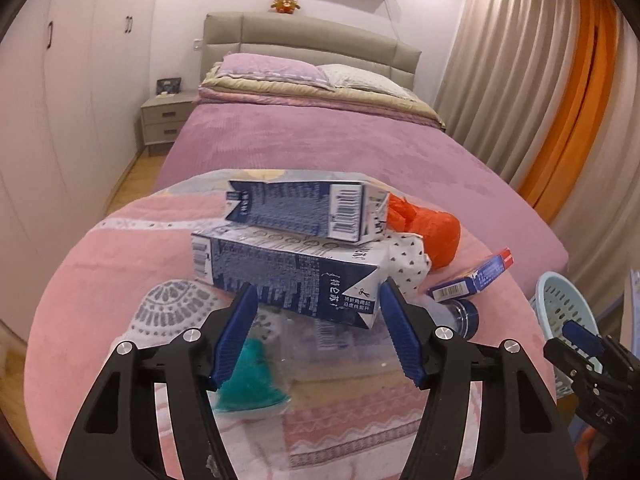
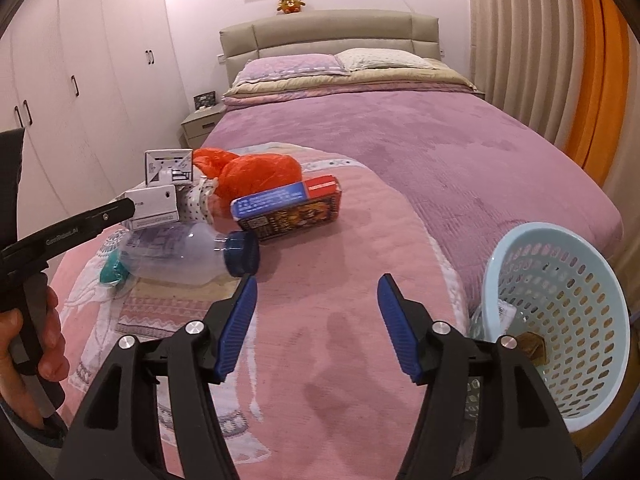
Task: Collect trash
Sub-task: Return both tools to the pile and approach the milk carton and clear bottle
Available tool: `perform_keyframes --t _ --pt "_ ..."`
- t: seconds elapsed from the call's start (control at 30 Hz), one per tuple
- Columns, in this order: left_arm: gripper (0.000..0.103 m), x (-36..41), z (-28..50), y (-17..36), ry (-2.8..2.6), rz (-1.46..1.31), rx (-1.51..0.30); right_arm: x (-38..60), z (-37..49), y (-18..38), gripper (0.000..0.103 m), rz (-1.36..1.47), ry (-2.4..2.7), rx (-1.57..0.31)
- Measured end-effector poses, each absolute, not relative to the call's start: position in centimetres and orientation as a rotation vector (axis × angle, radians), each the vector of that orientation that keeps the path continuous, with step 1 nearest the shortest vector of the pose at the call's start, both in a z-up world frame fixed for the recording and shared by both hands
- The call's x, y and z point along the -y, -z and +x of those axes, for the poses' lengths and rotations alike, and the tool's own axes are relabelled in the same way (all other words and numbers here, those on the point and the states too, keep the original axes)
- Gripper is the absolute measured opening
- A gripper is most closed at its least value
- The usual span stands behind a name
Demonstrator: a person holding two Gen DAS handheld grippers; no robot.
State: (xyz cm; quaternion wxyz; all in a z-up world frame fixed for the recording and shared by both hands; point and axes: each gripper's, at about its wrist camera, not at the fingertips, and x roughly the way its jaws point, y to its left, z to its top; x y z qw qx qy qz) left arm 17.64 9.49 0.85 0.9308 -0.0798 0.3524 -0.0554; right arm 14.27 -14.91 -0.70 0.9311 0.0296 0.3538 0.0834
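From the left wrist, the left tongs (image 1: 318,328) gape wide, flanking the lower carton (image 1: 280,276) of a stack at the pink blanket's (image 1: 100,280) near end, while from the right wrist the right tongs (image 2: 318,320) gape wide over bare blanket between bottle (image 2: 188,254) and basket (image 2: 560,320) off the bed's edge.

Two blue-and-white rectangular milk cartons are stacked just ahead of the left tongs, the lower carton (image 1: 288,276) under the upper carton (image 1: 304,210). One orange crumpled plastic bag (image 2: 256,178) lies beyond them. One clear plastic bottle with a dark blue cap (image 2: 188,252) lies ahead-left of the right tongs, one flat blue-and-red cardboard box (image 2: 292,208) past it. One pale blue perforated plastic basket (image 2: 560,304) sits to their right.
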Motion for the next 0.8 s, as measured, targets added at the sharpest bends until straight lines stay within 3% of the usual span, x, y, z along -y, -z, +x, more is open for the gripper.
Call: perform_keyframes --t 0.3,0.43,0.5,0.57,0.8 --pt "0.061 -10.2 16.9 -1.1 0.120 -0.164 -0.708 13.3 14.3 1.0 0.060 0.028 -0.198 -0.733" --pt "0.071 -9.1 17.1 -1.1 0.145 -0.150 -0.694 12.9 14.6 1.1 0.060 0.021 -0.203 -0.740" --pt "0.066 -8.4 17.7 -0.9 0.130 -0.120 -0.706 12.6 14.5 1.0 0.060 0.010 -0.203 -0.741" --pt "0.047 -8.1 18.1 -0.6 0.141 -0.113 -0.725 12.4 14.4 0.9 0.060 -0.001 -0.205 -0.736" --pt "0.041 -10.7 15.7 -1.1 0.123 -0.125 -0.701 11.1 15.4 0.0 0.062 -0.069 -0.279 -0.721"
